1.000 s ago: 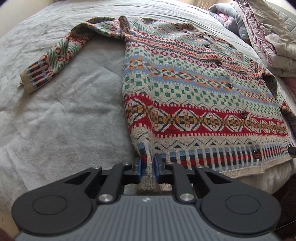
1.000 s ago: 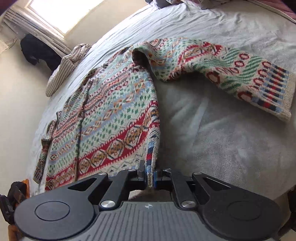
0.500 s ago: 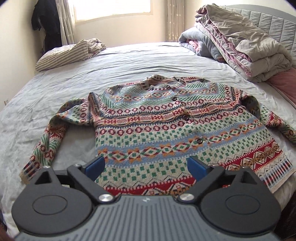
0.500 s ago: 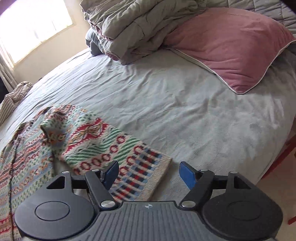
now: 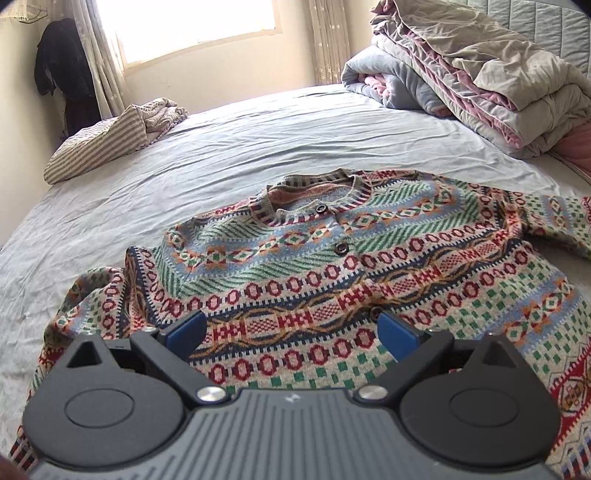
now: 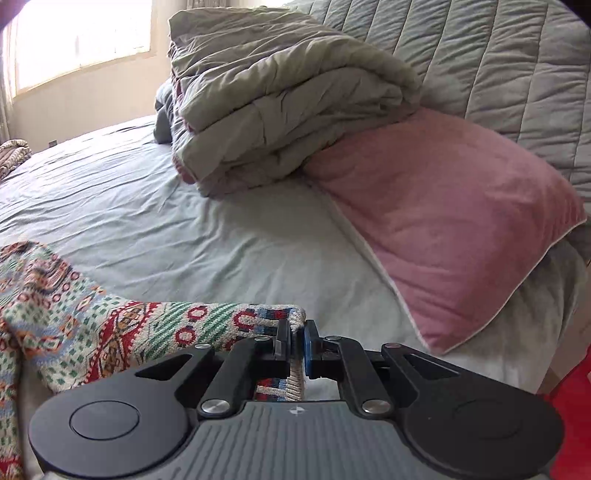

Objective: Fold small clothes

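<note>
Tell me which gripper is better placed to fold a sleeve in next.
Right. The right gripper is already shut on the sleeve cuff, probably ready to carry it over the cardigan. The left gripper hangs open, holding nothing.

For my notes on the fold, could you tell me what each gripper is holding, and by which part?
The right gripper is shut on the cardigan at its sleeve cuff. The left gripper is open, holding nothing.

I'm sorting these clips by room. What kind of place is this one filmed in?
Most likely a bedroom: the cardigan lies on a bed's grey sheet, with a folded duvet and a pink pillow against a quilted headboard, and a curtained window behind.
</note>
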### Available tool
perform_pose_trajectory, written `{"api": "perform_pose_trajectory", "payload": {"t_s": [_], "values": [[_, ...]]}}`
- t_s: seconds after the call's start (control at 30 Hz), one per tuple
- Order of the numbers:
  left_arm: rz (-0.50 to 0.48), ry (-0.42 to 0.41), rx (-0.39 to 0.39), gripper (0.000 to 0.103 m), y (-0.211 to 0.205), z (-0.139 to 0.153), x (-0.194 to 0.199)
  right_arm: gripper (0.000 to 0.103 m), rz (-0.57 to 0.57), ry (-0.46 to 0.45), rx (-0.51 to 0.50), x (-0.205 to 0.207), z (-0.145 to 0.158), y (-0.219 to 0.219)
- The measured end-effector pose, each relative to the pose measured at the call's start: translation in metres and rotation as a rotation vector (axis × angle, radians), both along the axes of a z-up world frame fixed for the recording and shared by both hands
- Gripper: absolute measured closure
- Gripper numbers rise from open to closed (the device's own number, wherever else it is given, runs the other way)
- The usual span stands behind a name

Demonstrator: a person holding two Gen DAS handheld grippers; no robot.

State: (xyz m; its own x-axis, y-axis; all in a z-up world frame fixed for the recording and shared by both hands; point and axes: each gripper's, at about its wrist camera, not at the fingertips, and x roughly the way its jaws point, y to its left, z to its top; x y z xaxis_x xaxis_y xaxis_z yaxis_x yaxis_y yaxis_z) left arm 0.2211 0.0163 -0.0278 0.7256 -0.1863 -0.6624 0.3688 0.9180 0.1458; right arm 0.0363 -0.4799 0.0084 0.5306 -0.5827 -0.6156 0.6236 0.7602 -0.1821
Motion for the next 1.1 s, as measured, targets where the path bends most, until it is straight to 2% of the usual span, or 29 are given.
{"api": "perform_pose_trajectory", "payload": {"t_s": [0.07, 0.13, 0.27, 0.37, 0.4, 0.43, 0.47, 0.5, 0.53, 0.6, 0.63, 0.67, 0.77, 0.83, 0.93, 1.03, 1.07, 1.1], "values": [[0.028, -0.011, 0.006, 0.004, 0.002, -0.006, 0.023, 0.096, -0.032, 0.023, -0.049, 0.020, 0.002, -0.019], [0.048, -0.017, 0.021, 0.005, 0.004, -0.014, 0.047, 0.096, -0.048, 0.049, -0.055, 0.039, -0.005, -0.034], [0.099, -0.028, 0.094, 0.005, 0.014, -0.030, 0.092, 0.096, -0.085, 0.129, -0.106, 0.074, -0.038, -0.053], [0.119, -0.040, 0.153, 0.005, 0.027, -0.038, 0.119, 0.094, -0.113, 0.158, -0.099, 0.089, -0.059, -0.059], [0.116, -0.047, 0.177, 0.005, 0.034, -0.040, 0.129, 0.083, -0.111, 0.158, -0.109, 0.095, -0.060, -0.055], [0.110, -0.053, 0.196, 0.005, 0.040, -0.041, 0.137, 0.067, -0.099, 0.144, -0.126, 0.098, -0.059, -0.050], [0.106, -0.065, 0.216, 0.005, 0.046, -0.041, 0.147, 0.057, -0.066, 0.121, -0.144, 0.102, -0.056, -0.042], [0.106, -0.072, 0.225, 0.005, 0.053, -0.042, 0.156, 0.041, -0.016, 0.091, -0.156, 0.108, -0.052, -0.030], [0.107, -0.070, 0.222, 0.005, 0.059, -0.042, 0.166, 0.037, 0.019, 0.078, -0.153, 0.115, -0.049, -0.022], [0.125, -0.055, 0.187, 0.008, 0.073, -0.041, 0.186, 0.037, 0.098, 0.071, -0.105, 0.135, -0.043, -0.007], [0.137, -0.048, 0.164, 0.010, 0.079, -0.041, 0.197, 0.037, 0.162, 0.056, -0.051, 0.148, -0.041, 0.004], [0.144, -0.042, 0.148, 0.015, 0.084, -0.041, 0.204, 0.037, 0.207, 0.050, -0.021, 0.160, -0.039, 0.014], [0.156, -0.006, 0.101, 0.027, 0.095, -0.045, 0.232, 0.037, 0.403, 0.015, 0.117, 0.202, -0.038, 0.052], [0.145, 0.024, 0.062, 0.030, 0.100, -0.049, 0.246, 0.037, 0.530, 0.007, 0.206, 0.236, -0.044, 0.081], [0.111, 0.087, 0.017, 0.036, 0.100, -0.059, 0.262, 0.037, 0.654, 0.027, 0.253, 0.277, -0.055, 0.122], [0.062, 0.133, -0.006, 0.068, 0.094, -0.070, 0.268, 0.038, 0.741, 0.065, 0.239, 0.309, -0.068, 0.163], [0.045, 0.142, -0.028, 0.088, 0.091, -0.070, 0.267, 0.039, 0.752, 0.076, 0.226, 0.317, -0.073, 0.171], [0.035, 0.152, -0.043, 0.099, 0.088, -0.070, 0.266, 0.041, 0.755, 0.091, 0.213, 0.327, -0.080, 0.178]]}}
